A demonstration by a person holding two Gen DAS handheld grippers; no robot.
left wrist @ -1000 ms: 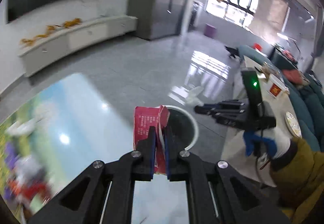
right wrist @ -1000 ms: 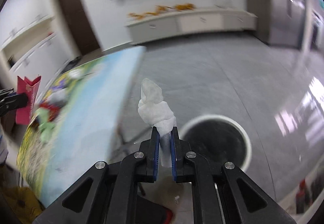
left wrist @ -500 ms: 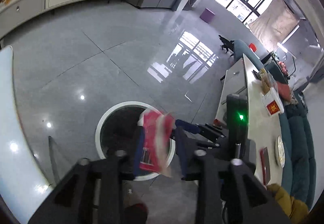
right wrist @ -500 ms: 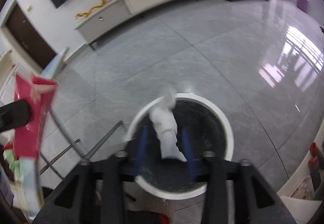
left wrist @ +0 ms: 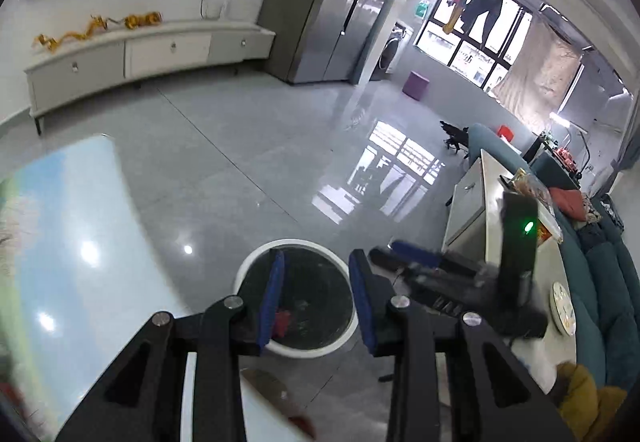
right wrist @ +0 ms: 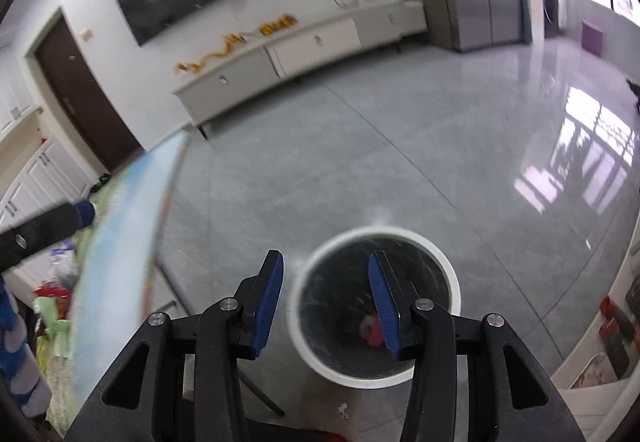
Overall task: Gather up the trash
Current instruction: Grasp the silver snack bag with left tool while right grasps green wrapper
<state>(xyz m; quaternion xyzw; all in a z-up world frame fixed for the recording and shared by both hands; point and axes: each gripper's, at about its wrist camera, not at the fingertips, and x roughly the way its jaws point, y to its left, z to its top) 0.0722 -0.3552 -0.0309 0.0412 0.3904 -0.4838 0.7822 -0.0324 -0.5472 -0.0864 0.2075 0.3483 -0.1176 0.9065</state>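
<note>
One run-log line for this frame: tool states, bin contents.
left tool: open, empty | right tool: open, empty | trash bin: on floor under both tools | red item: inside bin

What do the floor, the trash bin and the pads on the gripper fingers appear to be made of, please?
Floor: glossy grey stone-look tile, shown by its joint lines and mirrored window glare. Trash bin: probably plastic with a smooth white rim, dark inside. Pads: blue, matte and ribbed, likely rubber.
</note>
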